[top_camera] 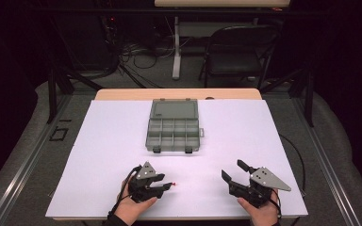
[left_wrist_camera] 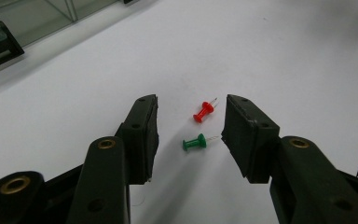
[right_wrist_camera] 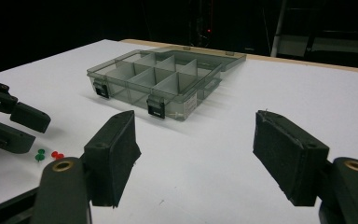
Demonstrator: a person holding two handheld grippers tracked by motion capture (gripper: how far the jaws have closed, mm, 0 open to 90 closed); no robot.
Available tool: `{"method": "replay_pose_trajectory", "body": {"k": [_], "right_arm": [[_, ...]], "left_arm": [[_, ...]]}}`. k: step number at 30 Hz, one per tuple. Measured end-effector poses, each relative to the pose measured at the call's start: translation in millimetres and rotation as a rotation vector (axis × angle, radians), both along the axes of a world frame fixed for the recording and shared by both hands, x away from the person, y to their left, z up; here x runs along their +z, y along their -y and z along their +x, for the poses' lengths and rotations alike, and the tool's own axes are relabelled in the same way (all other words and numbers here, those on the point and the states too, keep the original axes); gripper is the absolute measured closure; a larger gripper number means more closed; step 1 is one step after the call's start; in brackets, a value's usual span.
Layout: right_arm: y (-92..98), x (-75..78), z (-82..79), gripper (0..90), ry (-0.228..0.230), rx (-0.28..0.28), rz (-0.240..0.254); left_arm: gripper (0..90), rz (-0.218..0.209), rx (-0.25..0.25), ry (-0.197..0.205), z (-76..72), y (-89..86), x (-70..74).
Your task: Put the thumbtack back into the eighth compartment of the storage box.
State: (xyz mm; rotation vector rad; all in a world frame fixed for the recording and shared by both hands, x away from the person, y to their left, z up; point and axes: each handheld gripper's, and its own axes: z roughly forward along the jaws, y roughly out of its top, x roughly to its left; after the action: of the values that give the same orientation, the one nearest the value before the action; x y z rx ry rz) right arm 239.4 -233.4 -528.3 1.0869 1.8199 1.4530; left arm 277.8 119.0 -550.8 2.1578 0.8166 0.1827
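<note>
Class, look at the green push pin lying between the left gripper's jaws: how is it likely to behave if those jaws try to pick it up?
The green push pin lies on its side on the white sheet, so it will probably roll or skid when nudged. It looks tiny beside the left gripper's open pads, so it is likely very light and easy to flick away. Its smooth plastic head may slip unless squeezed squarely.

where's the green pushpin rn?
On the white sheet between the open left gripper jaws, green pushpin lies beside the red pushpin, nearer the camera.
</note>
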Motion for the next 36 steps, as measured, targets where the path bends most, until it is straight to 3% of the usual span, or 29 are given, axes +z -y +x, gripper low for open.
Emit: {"method": "replay_pose_trajectory", "body": {"k": [15, 36], "right_arm": [[0.1, -0.1, 0.1, 29.5, -0.004, 0.002, 0.001], [-0.1, -0.7, 0.8, 29.6, -0.01, 0.004, 0.002]], "left_arm": [[63.1, 0.015, -0.024, -0.012, -0.4, 2.4, -7.4], [75.8, 0.063, -0.047, 0.003, -1.0, 6.6, -10.1]]}}
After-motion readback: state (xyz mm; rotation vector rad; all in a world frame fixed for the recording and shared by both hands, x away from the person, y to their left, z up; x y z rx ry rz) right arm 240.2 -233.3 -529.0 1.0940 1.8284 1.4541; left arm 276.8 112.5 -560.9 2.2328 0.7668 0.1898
